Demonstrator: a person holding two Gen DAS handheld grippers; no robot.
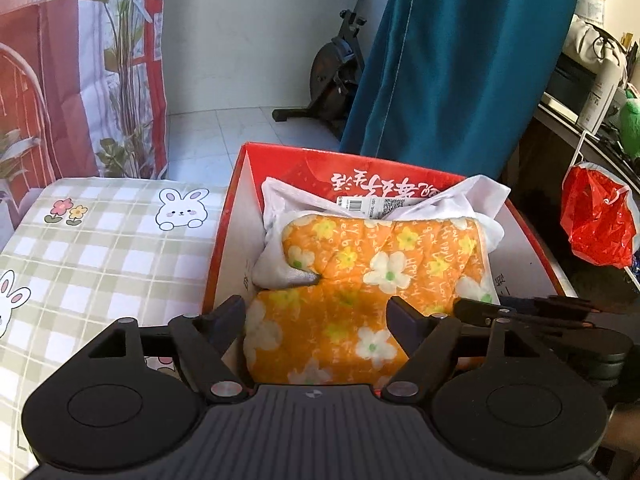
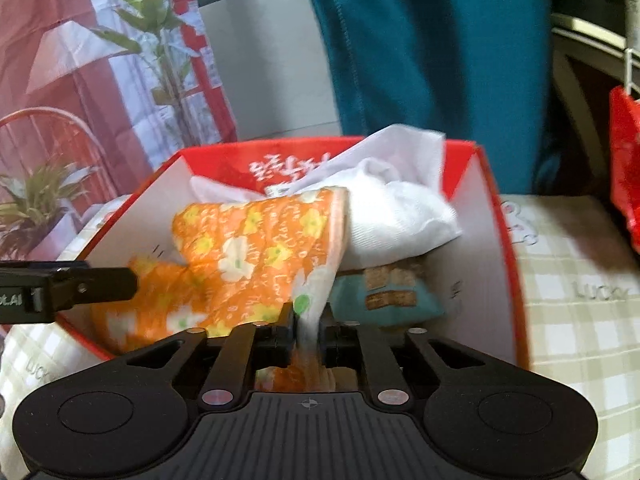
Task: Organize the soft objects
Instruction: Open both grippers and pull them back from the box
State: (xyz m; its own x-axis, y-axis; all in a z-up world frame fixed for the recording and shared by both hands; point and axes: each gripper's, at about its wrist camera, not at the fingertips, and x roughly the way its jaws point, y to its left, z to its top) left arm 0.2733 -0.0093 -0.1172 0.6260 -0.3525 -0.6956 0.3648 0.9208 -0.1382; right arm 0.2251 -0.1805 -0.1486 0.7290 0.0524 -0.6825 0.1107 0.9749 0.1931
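An orange flowered cloth (image 1: 360, 280) lies in a red cardboard box (image 1: 236, 200), on top of a white cloth (image 1: 480, 196). My left gripper (image 1: 318, 320) is open, its fingers just above the near part of the orange cloth. My right gripper (image 2: 308, 332) is shut on the near edge of the orange cloth (image 2: 256, 256) and lifts that side, so the cloth tilts. Under it show the white cloth (image 2: 392, 216) and a teal soft item (image 2: 388, 300). The right gripper's fingers (image 1: 520, 312) show in the left wrist view at the box's right side.
The red box (image 2: 500, 240) stands on a green checked tablecloth with rabbits (image 1: 100, 248). A teal curtain (image 1: 460, 60) hangs behind it. A red plastic bag (image 1: 596, 224) hangs at the right. An exercise bike (image 1: 336, 64) stands on the tiled floor behind.
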